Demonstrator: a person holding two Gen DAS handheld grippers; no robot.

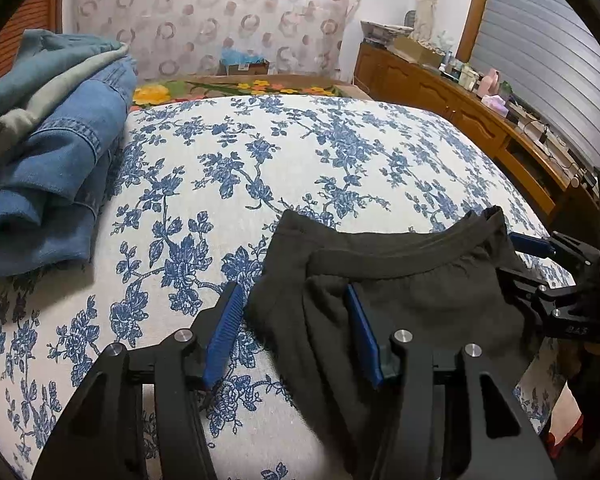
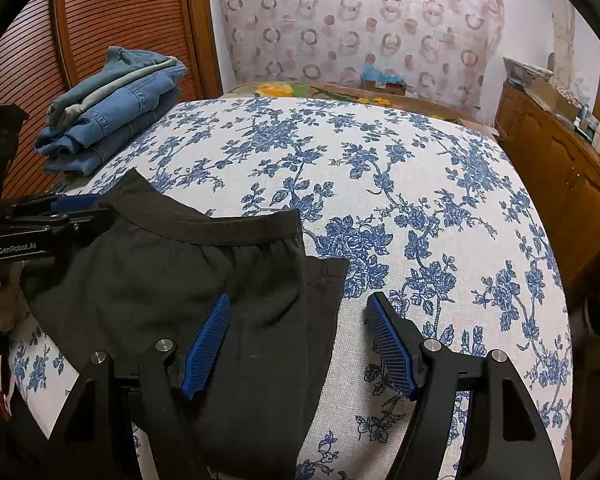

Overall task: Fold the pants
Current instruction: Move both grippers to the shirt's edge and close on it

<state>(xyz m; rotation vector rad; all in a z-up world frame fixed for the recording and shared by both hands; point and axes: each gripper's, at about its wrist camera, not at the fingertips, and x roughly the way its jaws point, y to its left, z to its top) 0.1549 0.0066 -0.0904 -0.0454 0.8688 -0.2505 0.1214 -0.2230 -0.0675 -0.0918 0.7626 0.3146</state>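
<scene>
Both grippers — left gripper (image 1: 296,332) and right gripper (image 2: 300,340) — hover with fingers apart over the black pants (image 2: 204,280), folded on the floral bed (image 2: 420,200); pinch matching edges evenly. Beyond, stacked jeans (image 1: 56,152).

Black pants (image 1: 400,312) cut off below (both views); dresser clutter (image 1: 496,84) indistinct

The matte black left tool (image 1: 296,320) has angular cut-out arms, ribbed blue pads and round silver screw heads. The matching black right tool (image 2: 298,330) looks alike. White "GenRobot.AI" lettering marks the left tool's side at 9 o'clock in the right wrist view.
</scene>
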